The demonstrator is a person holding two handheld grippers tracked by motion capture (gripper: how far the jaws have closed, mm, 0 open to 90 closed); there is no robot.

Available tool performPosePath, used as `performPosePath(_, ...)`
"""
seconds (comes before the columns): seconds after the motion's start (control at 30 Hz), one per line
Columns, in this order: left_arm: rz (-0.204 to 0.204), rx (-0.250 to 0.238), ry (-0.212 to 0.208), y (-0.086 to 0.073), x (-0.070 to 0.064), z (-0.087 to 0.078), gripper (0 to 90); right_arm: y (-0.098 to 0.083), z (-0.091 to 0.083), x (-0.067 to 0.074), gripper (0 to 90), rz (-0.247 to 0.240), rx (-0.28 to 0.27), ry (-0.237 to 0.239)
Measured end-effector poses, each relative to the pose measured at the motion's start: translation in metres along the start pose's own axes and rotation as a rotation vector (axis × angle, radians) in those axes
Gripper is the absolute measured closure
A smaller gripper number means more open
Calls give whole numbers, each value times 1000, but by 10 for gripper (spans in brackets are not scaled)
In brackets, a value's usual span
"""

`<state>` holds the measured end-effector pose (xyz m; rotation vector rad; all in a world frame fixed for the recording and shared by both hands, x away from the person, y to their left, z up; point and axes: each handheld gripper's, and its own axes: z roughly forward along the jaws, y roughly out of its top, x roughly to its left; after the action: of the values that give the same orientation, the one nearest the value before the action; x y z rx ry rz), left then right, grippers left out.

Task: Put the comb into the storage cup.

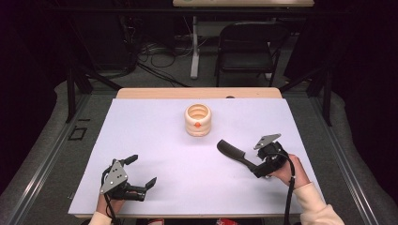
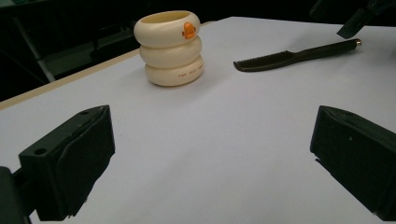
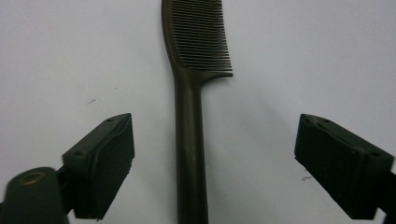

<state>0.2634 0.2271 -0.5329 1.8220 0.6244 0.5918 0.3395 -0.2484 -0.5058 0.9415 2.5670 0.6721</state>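
Note:
A black comb (image 1: 233,152) lies flat on the white table (image 1: 155,140), right of the middle, teeth end toward the centre. My right gripper (image 1: 256,166) is at its handle end. In the right gripper view the comb (image 3: 190,140) runs straight up between the two wide-apart jaws, and my right gripper (image 3: 215,135) is open and touches neither side of the handle. My left gripper (image 1: 142,170) rests open near the front left edge, with nothing between its jaws (image 2: 210,140). A cream ringed cup (image 1: 197,120) with an orange mark stands upright at the table's middle back.
From the left gripper view the cup (image 2: 169,46) stands ahead left, the comb (image 2: 294,57) ahead right, with the other gripper (image 2: 357,18) at its far end. Beyond the table are a black folding chair (image 1: 248,47) and floor cables (image 1: 159,58).

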Motion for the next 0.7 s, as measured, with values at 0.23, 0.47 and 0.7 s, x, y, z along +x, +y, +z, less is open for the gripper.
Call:
performPosePath(0.23, 1, 2, 0, 0, 0, 0, 1, 4, 5, 2, 0, -13, 28, 9)
performPosePath(0.47, 4, 3, 0, 0, 0, 0, 1, 8, 10, 5, 0, -29, 54, 27)
performPosePath(0.7, 2, 2, 0, 0, 0, 0, 1, 16, 15, 7, 0, -46, 87, 39)
